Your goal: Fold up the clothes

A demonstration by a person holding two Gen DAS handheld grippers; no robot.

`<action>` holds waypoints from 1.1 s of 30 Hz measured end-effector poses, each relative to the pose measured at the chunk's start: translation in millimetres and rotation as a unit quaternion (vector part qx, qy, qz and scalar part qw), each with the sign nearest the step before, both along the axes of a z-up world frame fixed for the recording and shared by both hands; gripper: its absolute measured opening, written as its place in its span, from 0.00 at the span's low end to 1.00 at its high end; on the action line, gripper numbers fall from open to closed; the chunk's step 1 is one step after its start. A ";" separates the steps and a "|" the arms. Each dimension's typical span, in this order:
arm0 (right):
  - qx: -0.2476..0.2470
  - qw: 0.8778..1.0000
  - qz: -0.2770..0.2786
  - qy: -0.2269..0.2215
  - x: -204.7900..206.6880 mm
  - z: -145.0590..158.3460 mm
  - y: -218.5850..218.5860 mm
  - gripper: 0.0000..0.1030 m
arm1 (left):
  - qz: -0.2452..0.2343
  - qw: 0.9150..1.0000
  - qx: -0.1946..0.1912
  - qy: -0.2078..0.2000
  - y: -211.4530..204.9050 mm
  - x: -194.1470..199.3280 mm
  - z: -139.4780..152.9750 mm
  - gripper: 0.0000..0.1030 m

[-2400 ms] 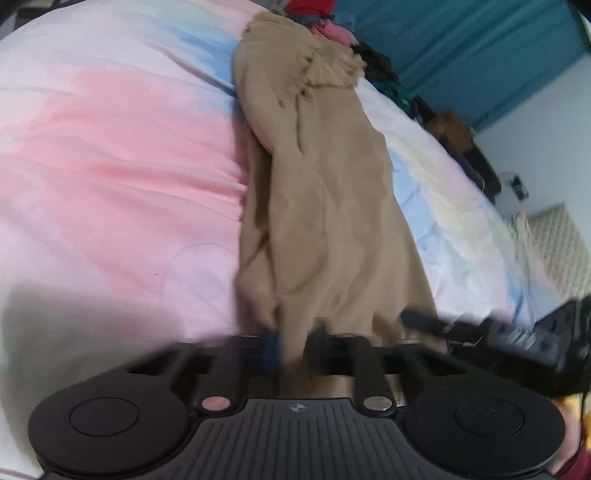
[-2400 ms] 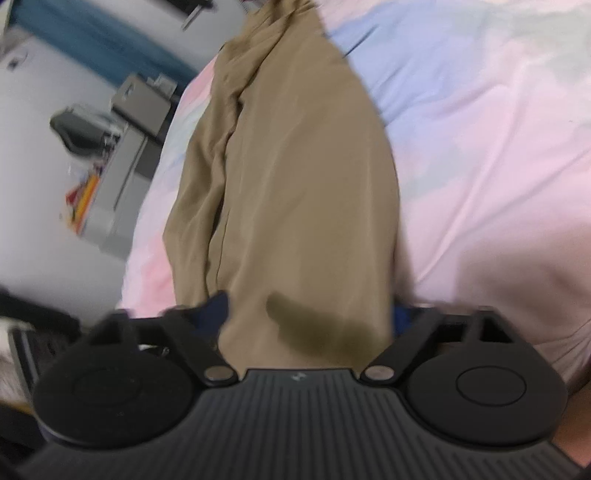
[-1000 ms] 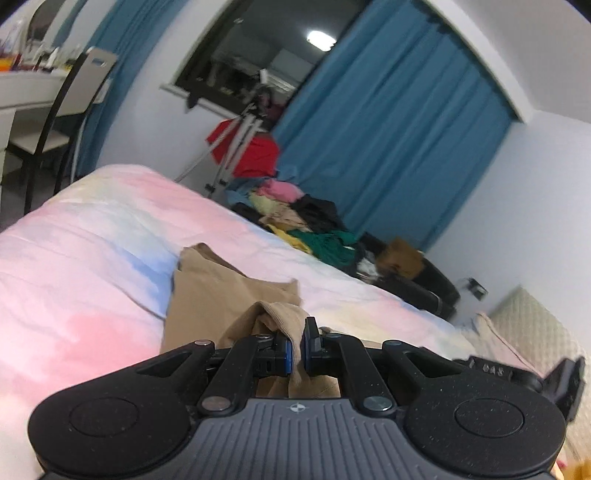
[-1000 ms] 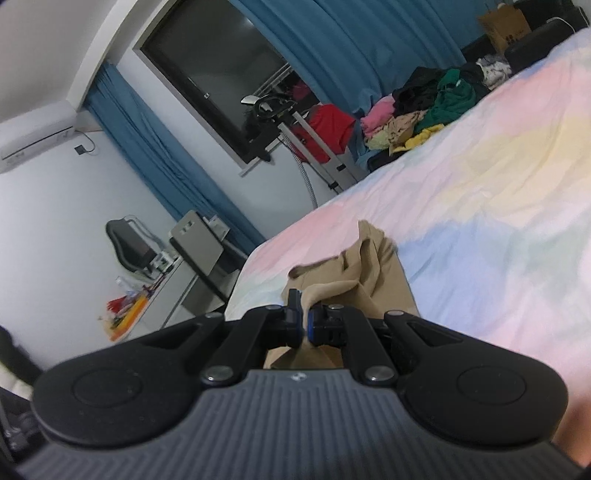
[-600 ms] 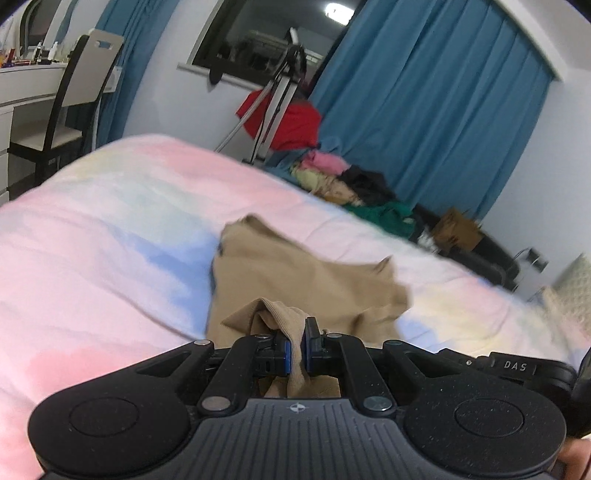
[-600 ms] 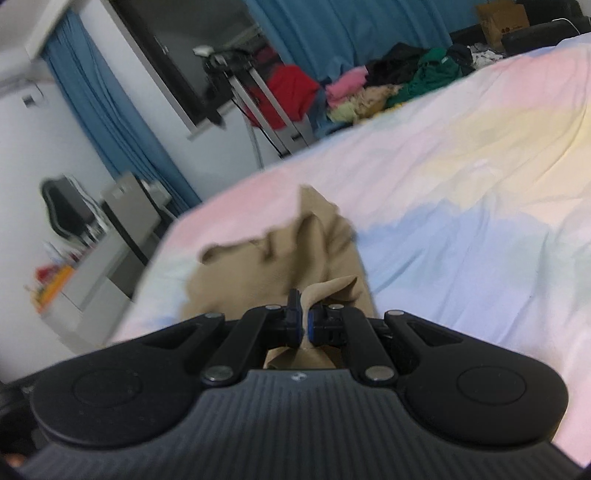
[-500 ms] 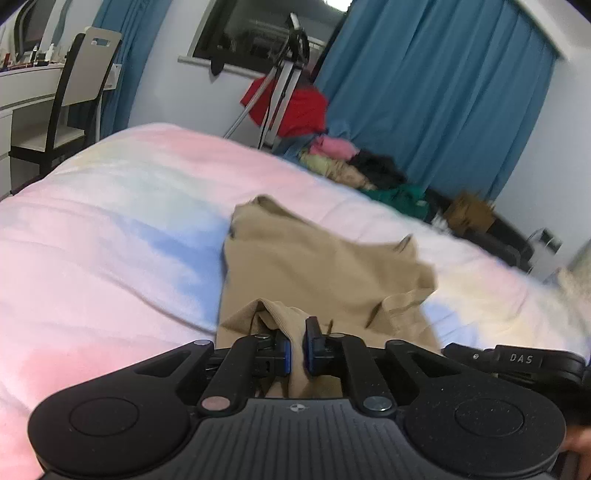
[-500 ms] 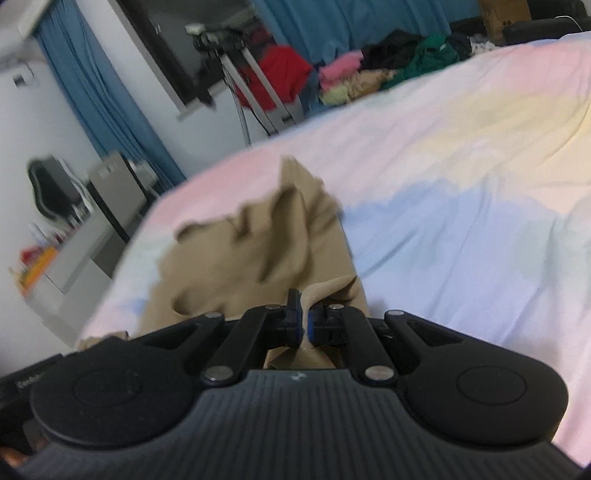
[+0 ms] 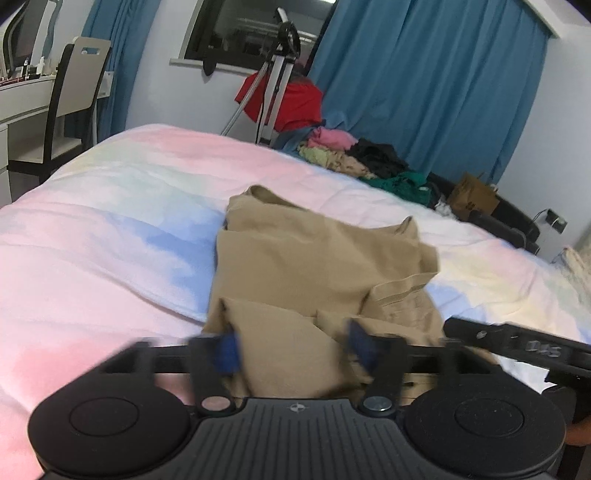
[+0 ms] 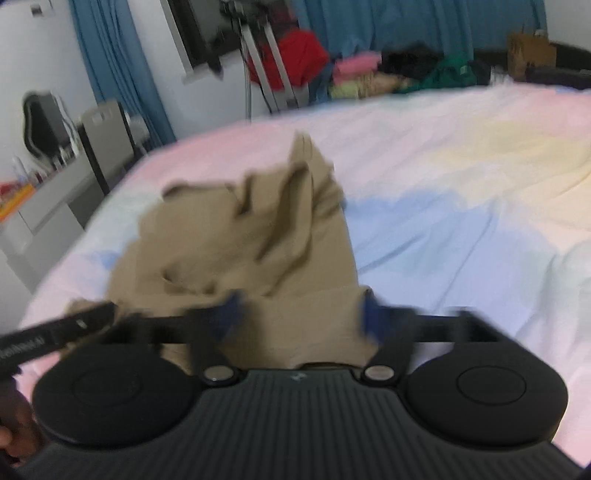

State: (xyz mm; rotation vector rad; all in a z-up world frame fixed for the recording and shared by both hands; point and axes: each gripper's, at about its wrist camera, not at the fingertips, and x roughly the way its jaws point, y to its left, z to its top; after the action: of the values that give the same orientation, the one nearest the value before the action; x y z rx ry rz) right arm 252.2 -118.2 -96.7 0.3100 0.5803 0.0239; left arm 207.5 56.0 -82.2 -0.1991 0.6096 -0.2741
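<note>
Both grippers stood spread wide, their jaws having just been opening. Left gripper: blue-padded fingers apart, tan cloth lying between them, pads not pressing it. Right gripper: likewise apart, a fold of the same cloth between its fingers, released; this view was blurred.

Bed: broad, covered by a pastel quilt in pink, blue, pale yellow and white patches; it bore the garment.

Curtains: blue, hanging behind the bed on the far wall and beside a dark window.

Tan garment: the task's piece, lying on the quilt just ahead of both grippers, folded back over itself so that a near layer rested on a far layer. Its near edge lay between the open fingers of each gripper. A hemmed corner turned up on the side toward the right gripper. Seen from the right wrist, the upper layer was rumpled, with raised creases. What kind of garment it was could not be told.

Clothes heap: beyond the far edge of the bed, well apart from the tan piece; pink, yellowish, black and green items mixed.

Chair: pale back, dark frame, beside a white desk at the left.

Tripod: by the window, with red fabric draped at it.

Cardboard box: brown, on the floor near the curtain.
</note>
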 end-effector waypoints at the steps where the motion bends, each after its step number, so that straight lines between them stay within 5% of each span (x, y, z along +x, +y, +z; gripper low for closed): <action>1: 0.000 1.000 -0.002 -0.015 -6.7 5.9 1.2 0.89 | 0.006 1.000 0.004 -0.009 -1.0 -5.8 4.6 0.89; 7: -0.026 0.997 -0.005 -0.073 -50.4 34.9 11.1 0.89 | 0.016 0.997 0.030 -0.069 -4.7 -49.9 33.3 0.93; 11: -0.024 0.996 -0.007 -0.081 -75.5 43.1 16.2 0.89 | 0.018 0.997 0.033 -0.069 -2.0 -79.7 40.5 0.94; 17: -0.022 0.996 0.000 -0.087 -99.5 52.5 24.6 0.89 | 0.050 0.995 -0.060 0.061 19.5 -104.5 25.0 0.94; 20: 0.032 0.998 0.006 -0.049 -100.6 49.3 18.0 0.89 | 0.059 0.976 -0.161 0.133 40.3 -111.0 8.7 0.93; 22: 0.104 0.995 0.009 -0.003 -103.2 41.5 7.4 0.89 | 0.061 0.956 -0.227 0.176 54.3 -113.0 -4.9 0.93; 25: 0.246 0.968 0.013 0.058 -111.7 21.7 -13.8 0.89 | 0.064 0.923 -0.305 0.226 68.0 -113.9 -24.4 0.92; 27: 0.304 0.948 0.010 0.094 -113.5 3.1 -14.4 0.90 | 0.064 0.910 -0.327 0.245 69.2 -113.0 -33.4 0.92; 30: 0.374 0.917 0.005 0.139 -113.3 -23.7 -9.7 0.90 | 0.065 0.904 -0.336 0.257 64.0 -106.9 -45.2 0.90; 33: 0.393 0.907 -0.009 0.153 -106.7 -42.5 -3.5 0.88 | 0.080 0.905 -0.342 0.241 61.9 -103.0 -53.3 0.87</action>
State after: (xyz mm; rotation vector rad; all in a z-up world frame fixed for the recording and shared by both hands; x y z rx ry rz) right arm 145.6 -121.7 -139.3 1.1219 0.8658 0.1972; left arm 104.5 117.9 -135.5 -1.0164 0.9669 -0.2734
